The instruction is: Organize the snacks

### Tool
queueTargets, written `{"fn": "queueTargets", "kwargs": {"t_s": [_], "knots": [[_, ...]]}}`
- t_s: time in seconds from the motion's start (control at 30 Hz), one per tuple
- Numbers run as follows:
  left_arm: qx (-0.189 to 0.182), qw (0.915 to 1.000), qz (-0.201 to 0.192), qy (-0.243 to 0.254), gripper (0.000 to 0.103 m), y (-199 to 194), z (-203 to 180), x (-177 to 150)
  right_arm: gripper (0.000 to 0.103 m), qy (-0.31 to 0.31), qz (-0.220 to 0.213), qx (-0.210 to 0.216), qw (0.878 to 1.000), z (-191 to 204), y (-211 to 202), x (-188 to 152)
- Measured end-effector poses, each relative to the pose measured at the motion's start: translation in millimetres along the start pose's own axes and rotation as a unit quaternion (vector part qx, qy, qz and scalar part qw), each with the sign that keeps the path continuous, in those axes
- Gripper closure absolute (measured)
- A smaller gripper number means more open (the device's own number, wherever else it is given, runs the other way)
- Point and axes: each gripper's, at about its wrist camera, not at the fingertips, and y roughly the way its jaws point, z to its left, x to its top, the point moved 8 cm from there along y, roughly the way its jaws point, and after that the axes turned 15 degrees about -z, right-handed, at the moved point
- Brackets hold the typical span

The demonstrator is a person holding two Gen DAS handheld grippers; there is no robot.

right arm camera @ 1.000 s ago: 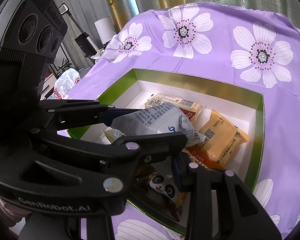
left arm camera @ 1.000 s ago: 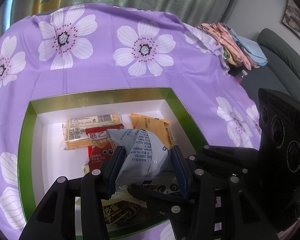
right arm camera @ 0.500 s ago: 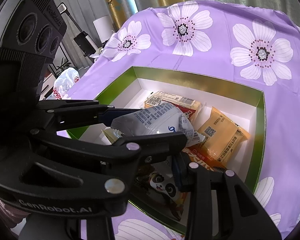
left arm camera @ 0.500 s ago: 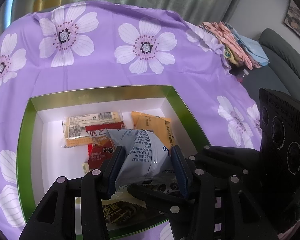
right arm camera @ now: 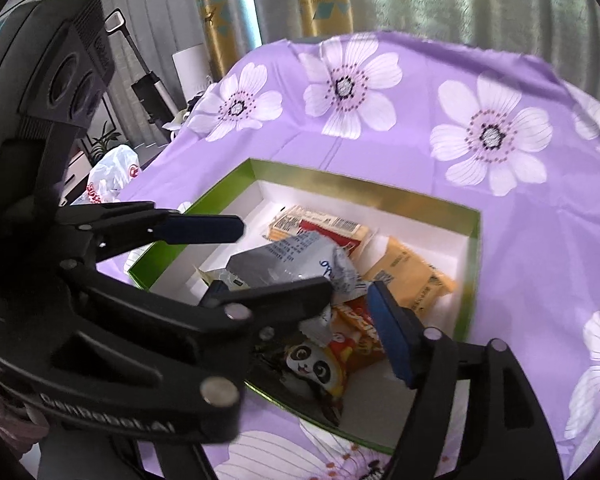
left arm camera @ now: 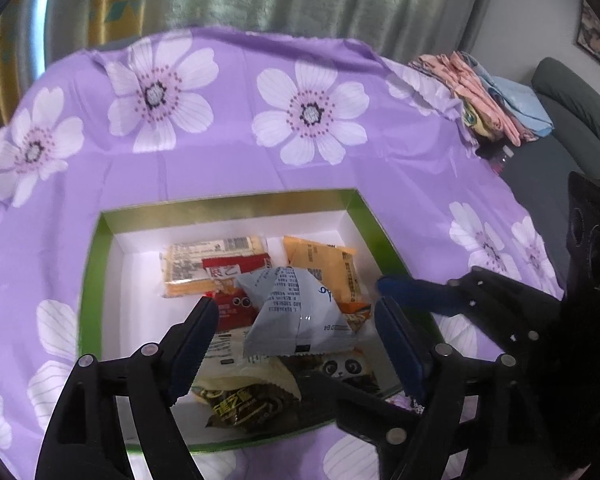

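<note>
Standing apart over the green-rimmed box (left arm camera: 100, 224), the blue-padded fingers (left arm camera: 192, 344) of the left gripper (left arm camera: 296, 336) have just been opening and press on nothing. Left of the left finger lies bare white box floor. Ahead of that finger's tip, toward the far wall, a pale cracker packet (left arm camera: 204, 260) lies flat with a red packet (left arm camera: 236, 300) overlapping its near edge. Between the two fingers sits the grey-white pouch (left arm camera: 296, 312), puffed into a peak, clear of both pads and resting on the other snacks. Under it, nearer the finger bases, are a dark crinkled packet (left arm camera: 244, 404) and a panda-printed packet (left arm camera: 346, 366). Beyond the pouch and toward the right finger lies an orange-yellow packet (left arm camera: 324, 264).

Further right, the right gripper (right arm camera: 300, 292) is also spread wide, its jaws having just been opening too. One of its fingers shows in the right wrist view, with the left gripper's arm crossing in front of the other. The same pouch (right arm camera: 296, 256) lies loose ahead of them, touched by neither pad. The yellow packet lies beyond the right finger's tip. The box sits on a purple flowered cloth (right arm camera: 380, 140).
</note>
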Motion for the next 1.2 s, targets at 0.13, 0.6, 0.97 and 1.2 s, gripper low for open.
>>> {"fn": "queueTargets", "kwargs": {"t_s": [0.13,0.6,0.97,1.2], "knots": [[0.014,0.9997,-0.018,0.01,0.009,-17.3,-3.6,8.4,0.022,-0.01,-0.015,-0.016,1.0,-0.3,-16.6,8.0],[0.081,0.9948,-0.061,0.013,0.002,-71.3,-7.0,25.2,0.0,-0.035,-0.04,-0.095,0.994,-4.1,-68.1,20.6],[0.107,0.9894,-0.099,0.001,0.001,-123.2,-12.0,32.5,0.0,-0.053,-0.064,-0.104,0.991,11.8,-105.0,33.7],[0.132,0.9854,-0.107,0.002,0.001,-143.4,-13.1,35.3,0.0,-0.059,-0.075,-0.099,0.991,28.5,-122.7,37.5]]}}
